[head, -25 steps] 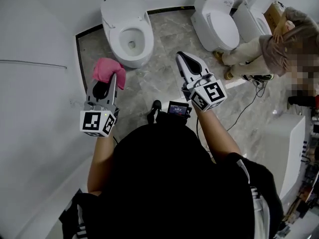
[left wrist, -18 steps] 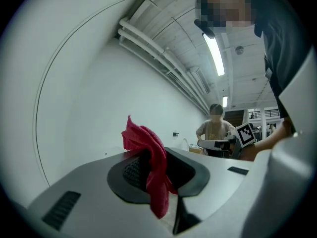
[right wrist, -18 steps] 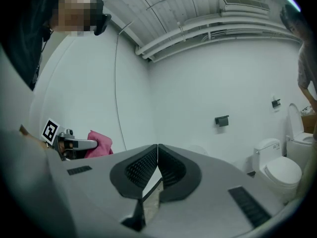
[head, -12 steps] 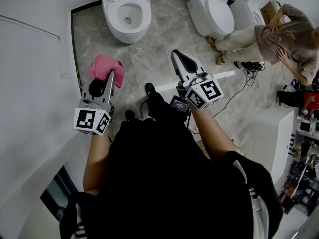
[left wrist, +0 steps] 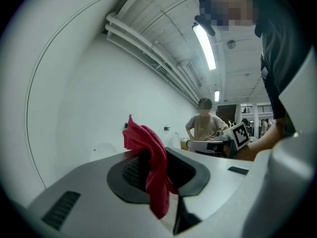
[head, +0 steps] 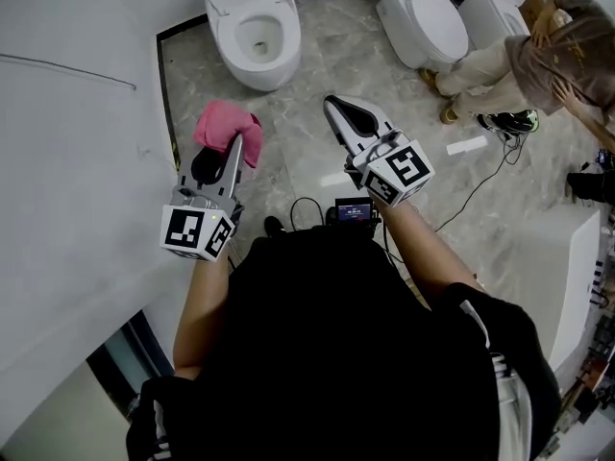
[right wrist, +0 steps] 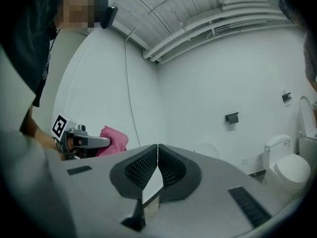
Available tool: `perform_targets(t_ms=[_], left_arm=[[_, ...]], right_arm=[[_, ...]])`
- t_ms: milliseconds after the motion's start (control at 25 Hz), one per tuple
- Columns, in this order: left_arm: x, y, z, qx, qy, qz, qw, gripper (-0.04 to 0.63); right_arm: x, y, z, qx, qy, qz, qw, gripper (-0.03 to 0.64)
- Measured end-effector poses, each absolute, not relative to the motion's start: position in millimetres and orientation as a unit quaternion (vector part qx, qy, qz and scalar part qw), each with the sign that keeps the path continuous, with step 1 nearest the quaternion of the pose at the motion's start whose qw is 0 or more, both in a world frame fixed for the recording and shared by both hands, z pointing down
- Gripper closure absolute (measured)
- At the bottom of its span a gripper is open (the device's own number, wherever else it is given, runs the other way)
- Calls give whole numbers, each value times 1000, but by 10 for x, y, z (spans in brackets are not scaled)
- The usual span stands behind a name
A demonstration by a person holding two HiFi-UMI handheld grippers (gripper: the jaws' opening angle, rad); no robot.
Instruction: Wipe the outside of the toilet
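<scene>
A white toilet [head: 256, 27] with its seat open stands by the wall at the top of the head view. My left gripper [head: 233, 145] is shut on a pink cloth [head: 227, 128], held in the air well short of the bowl. In the left gripper view the cloth [left wrist: 151, 167] hangs bunched between the jaws. My right gripper [head: 336, 111] is shut with nothing in it, level with the left one. From the right gripper view the jaws meet, with the cloth [right wrist: 113, 141] off to the left.
A second toilet [head: 423, 22] with its lid down stands at top right, and a person [head: 538, 60] crouches beside it. A black cable [head: 485, 185] runs across the grey marble floor [head: 288, 152]. A curved white wall [head: 77, 161] rises on the left.
The view has swung slightly right and the toilets sit a little lower in frame. Both grippers keep their hold and relative positions; the pink cloth stays gripped.
</scene>
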State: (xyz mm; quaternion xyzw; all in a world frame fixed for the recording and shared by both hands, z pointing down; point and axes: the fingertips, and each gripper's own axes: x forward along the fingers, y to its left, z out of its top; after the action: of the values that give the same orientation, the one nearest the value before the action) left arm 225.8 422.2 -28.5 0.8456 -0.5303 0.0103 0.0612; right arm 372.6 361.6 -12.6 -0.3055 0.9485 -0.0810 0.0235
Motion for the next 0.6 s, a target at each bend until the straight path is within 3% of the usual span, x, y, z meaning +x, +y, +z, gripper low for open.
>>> perform_targets(t_ms=[600], left_arm=[[2831,4214,-63,866,-491,39,89,500]], right_arm=[[4096,3600,-43,-301,950,-81,13,584]])
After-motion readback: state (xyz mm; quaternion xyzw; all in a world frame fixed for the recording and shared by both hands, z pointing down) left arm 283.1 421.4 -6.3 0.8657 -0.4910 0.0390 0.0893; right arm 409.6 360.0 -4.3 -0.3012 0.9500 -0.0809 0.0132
